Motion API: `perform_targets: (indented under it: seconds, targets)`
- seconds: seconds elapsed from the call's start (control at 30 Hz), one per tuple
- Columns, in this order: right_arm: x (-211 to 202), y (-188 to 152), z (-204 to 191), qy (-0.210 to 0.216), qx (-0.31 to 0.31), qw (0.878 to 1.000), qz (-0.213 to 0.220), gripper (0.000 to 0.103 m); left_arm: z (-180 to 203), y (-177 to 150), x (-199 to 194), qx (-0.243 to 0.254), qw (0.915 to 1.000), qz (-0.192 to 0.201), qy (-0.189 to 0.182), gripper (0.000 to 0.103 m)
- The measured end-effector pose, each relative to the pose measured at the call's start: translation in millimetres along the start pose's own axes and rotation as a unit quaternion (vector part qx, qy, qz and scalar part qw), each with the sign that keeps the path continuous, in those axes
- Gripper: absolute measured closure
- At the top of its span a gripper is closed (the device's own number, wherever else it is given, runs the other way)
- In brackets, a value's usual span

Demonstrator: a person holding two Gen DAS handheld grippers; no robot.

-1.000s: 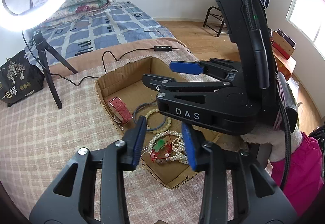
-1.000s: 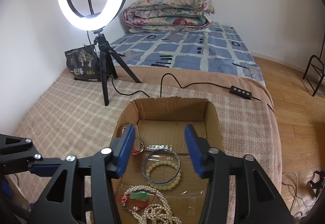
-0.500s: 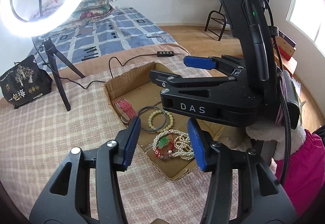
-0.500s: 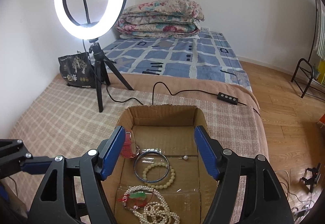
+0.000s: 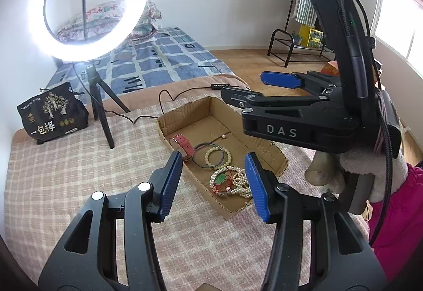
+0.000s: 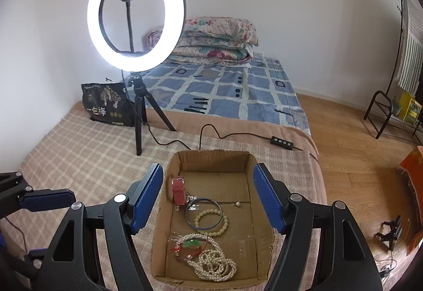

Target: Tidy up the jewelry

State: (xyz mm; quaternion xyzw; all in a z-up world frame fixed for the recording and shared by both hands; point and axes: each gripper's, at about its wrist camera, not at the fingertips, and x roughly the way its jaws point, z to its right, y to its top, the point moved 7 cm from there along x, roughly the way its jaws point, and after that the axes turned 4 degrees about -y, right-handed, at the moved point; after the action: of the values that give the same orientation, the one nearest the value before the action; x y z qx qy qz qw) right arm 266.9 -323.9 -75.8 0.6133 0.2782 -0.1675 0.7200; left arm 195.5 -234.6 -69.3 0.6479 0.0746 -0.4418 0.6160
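Both released grippers, left gripper (image 5: 212,185) and right gripper (image 6: 208,197), have risen above the checked blanket (image 6: 87,156).

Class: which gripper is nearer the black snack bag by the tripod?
Left. The left gripper hovers over the checked blanket beside the cardboard box, on the side facing the black snack bag; the right gripper hovers above the box, farther away.

Each black hand-held gripper (image 5: 214,185) has blue ribbed pads (image 5: 171,185), silver screws; magenta sleeve (image 5: 396,211).

Bright ring light (image 6: 136,15) glare — daylit, sharp, fisheye-warped edges
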Motion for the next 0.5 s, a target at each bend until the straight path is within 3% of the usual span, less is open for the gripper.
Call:
perform_targets:
  seconds: [0.07,0.17,0.5]
  targets:
    - [-10.6,3.6,-6.5,-0.011,-0.011,1.000,0.005,0.033,-2.4,-1.9,-9.4,0.001,1.0000,0.004,0.001,0.052]
    - [-27.1,7.3,-16.4,-0.023,-0.019,0.999,0.012,0.032,-7.5,-6.2,-24.6,-0.003,0.9999,0.013,0.001,0.041]
    - [-70.5,-2.0,-39.0,-0.054,-0.009,0.998,0.028,0.025,-27.2,-24.9,-67.3,0.003,0.9994,0.033,0.009,0.041]
